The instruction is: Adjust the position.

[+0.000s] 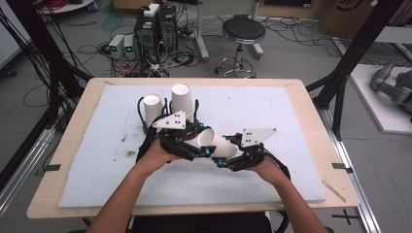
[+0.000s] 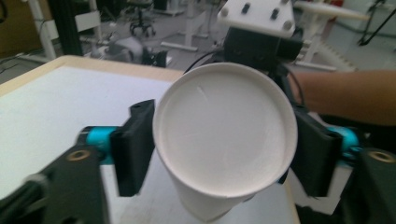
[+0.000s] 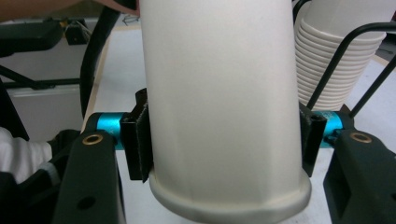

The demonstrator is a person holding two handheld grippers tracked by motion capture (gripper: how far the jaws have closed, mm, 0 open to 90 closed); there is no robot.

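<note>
the table [image 1: 311,121] carries a white mat [image 1: 272,111]; at its far left stand two stacks of paper cups [image 1: 182,99] in a wire rack [image 1: 141,108]. one single cup [image 1: 216,143] is held lying sideways above the mat centre, between the two hands.

the right gripper [image 3: 224,135] has its jaws pinching the cup near the rim; the wall flattens slightly under the pads. risk: excess squeeze creases the thin wall.

the left gripper [image 2: 224,149] faces the cup base. its jaws stand spread, one at each side; the left pad appears to touch the wall, the right one stands near it, no firm grip. risk: if the right jaws release now, the cup drops and rolls.
</note>
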